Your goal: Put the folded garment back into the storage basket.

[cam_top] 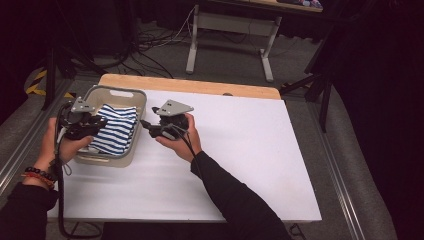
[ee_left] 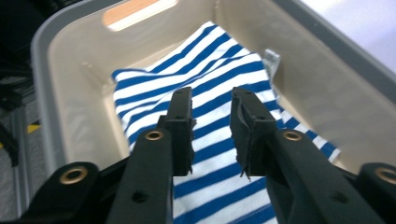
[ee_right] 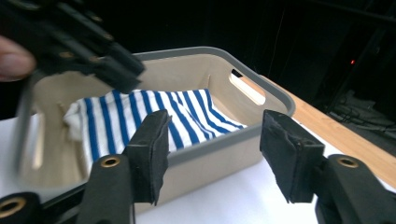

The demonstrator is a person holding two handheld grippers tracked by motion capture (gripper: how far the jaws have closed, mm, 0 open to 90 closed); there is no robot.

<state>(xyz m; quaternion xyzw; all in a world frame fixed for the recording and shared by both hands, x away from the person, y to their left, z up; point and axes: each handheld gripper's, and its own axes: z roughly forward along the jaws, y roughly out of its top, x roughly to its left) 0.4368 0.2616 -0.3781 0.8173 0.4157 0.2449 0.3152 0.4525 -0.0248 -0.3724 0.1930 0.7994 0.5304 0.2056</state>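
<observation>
So the blue-and-white striped cloth is lying folded inside the beige bin, which sits at about 10 o'clock on the white worktop. The left gripper hangs right over the cloth, jaws a bit apart with nothing between them (just stripes underneath). The right gripper is just outside the bin's 3 o'clock wall, jaws spread wide, holding nothing, pointing at the bin.

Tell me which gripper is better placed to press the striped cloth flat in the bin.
Left. The left gripper hangs over the striped cloth inside the bin, jaws apart and empty. The right gripper is open outside the bin's wall.
</observation>
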